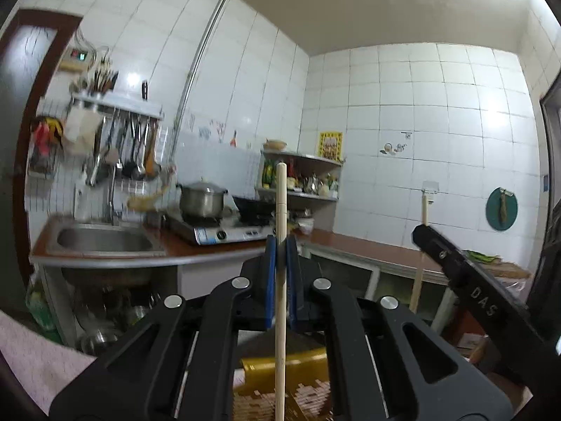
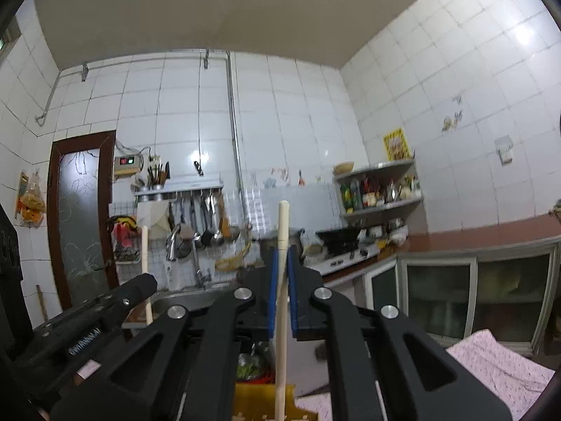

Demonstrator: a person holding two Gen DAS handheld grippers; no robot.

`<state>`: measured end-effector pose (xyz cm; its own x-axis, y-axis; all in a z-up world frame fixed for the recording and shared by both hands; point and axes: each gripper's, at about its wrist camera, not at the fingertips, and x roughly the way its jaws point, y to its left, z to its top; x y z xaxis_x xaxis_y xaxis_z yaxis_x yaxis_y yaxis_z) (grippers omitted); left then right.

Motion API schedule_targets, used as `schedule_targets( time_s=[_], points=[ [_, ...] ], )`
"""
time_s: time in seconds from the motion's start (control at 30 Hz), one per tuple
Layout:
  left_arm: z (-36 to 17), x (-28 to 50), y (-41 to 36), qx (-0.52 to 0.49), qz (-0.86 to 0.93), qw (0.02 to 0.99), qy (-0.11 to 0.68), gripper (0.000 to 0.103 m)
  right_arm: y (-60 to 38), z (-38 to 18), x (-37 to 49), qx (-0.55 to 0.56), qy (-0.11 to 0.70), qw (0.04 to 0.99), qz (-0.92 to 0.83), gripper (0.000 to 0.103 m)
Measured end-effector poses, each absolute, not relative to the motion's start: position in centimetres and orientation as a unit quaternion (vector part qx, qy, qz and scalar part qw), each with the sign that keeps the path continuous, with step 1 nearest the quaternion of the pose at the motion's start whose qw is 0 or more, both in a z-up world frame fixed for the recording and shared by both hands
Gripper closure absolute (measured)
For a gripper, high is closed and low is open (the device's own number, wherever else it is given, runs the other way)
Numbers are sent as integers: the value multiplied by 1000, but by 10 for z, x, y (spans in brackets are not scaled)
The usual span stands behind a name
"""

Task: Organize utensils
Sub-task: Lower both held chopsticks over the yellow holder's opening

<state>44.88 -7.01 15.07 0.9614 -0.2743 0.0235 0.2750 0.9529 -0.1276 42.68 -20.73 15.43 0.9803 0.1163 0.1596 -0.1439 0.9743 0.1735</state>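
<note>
While carried upright for sorting: left gripper [image 1: 279, 245] clamping chopstick [image 1: 281, 203] toward 12 o'clock; right gripper [image 2: 280, 256] clamping second chopstick [image 2: 282, 224] likewise.

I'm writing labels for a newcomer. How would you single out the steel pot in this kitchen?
Find the sink set in the brown counter. Just beside it stands a gas stove; the pot sits on its sink-side burner. Unlike the black wok beside it, it is shiny and lidded.

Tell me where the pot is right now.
In the left wrist view, the pot sits on the stove, left of centre, between the sink and the wok.
</note>
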Motion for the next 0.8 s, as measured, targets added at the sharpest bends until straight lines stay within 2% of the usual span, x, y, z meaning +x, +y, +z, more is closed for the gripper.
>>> schedule_targets(
  time_s=[0.23, 0.43, 0.8],
  points=[
    [126, 456, -69, -62, -120, 991, -23, 99, -203, 132, 434, 88, -95, 990, 62, 97],
    [104, 461, -75, -53, -126, 991, -4, 99, -195, 120, 432, 66, -106, 990, 65, 97],
    [71, 456, -70, -50, -131, 989, 43, 98, -194, 80, 435, 57, -54, 993, 86, 97]
  ],
)
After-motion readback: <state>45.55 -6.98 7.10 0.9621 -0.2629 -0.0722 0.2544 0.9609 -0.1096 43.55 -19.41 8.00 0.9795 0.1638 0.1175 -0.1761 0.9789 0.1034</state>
